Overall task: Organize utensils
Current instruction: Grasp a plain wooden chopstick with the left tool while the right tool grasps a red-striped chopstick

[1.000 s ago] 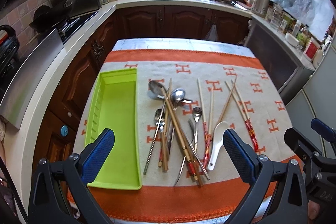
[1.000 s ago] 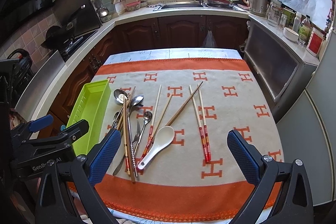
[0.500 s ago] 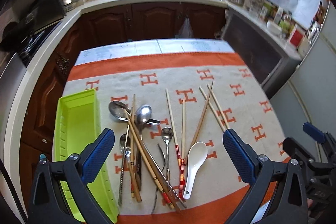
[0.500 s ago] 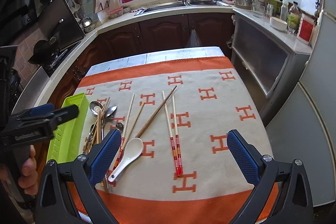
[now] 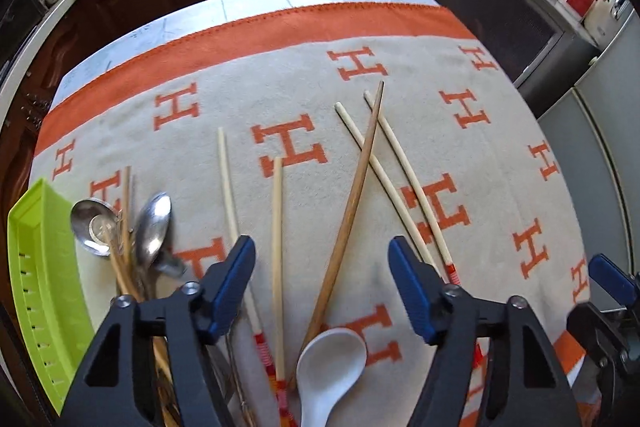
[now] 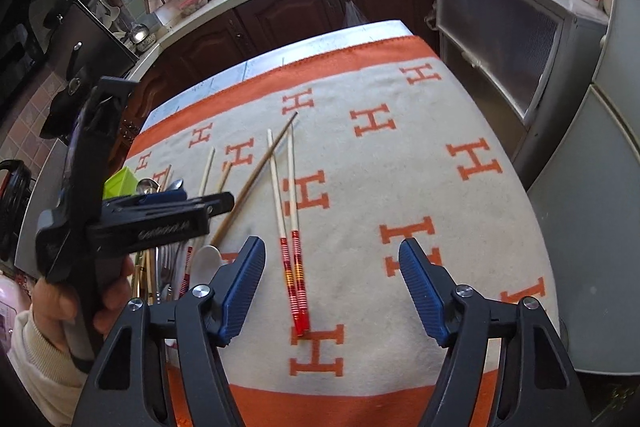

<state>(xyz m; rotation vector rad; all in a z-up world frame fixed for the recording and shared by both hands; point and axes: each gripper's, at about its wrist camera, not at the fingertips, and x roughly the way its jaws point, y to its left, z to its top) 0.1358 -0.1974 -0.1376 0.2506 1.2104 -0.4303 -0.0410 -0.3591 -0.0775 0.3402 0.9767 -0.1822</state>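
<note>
Left wrist view. My left gripper [image 5: 322, 279] hangs over the cloth [image 5: 500, 163], jaws closing with nothing yet pressed between the pads. A brown chopstick [image 5: 352, 207] and a pale chopstick [image 5: 277, 227] run through the gap; the white spoon [image 5: 332, 363] lies at 6 o'clock. Metal spoons [image 5: 152, 227] are heaped at 9 o'clock, with the green tray [image 5: 36, 267] beyond them at the left edge. A pale pair [image 5: 396, 163] crosses under the brown stick at 1 o'clock.

Right wrist view. My right gripper [image 6: 332, 287] is likewise narrowing on nothing; the red-tipped ends of that pair [image 6: 294, 267] lie on the cloth between the pads. The left gripper shows at 9 o'clock.

Step, as I judge it: the reach before the first pickup, with nothing in the tray. Next, each gripper must descend and centre on a single stick.

Against the earlier frame: both grippers were wide apart and farther back; the whole tray was visible.
</note>
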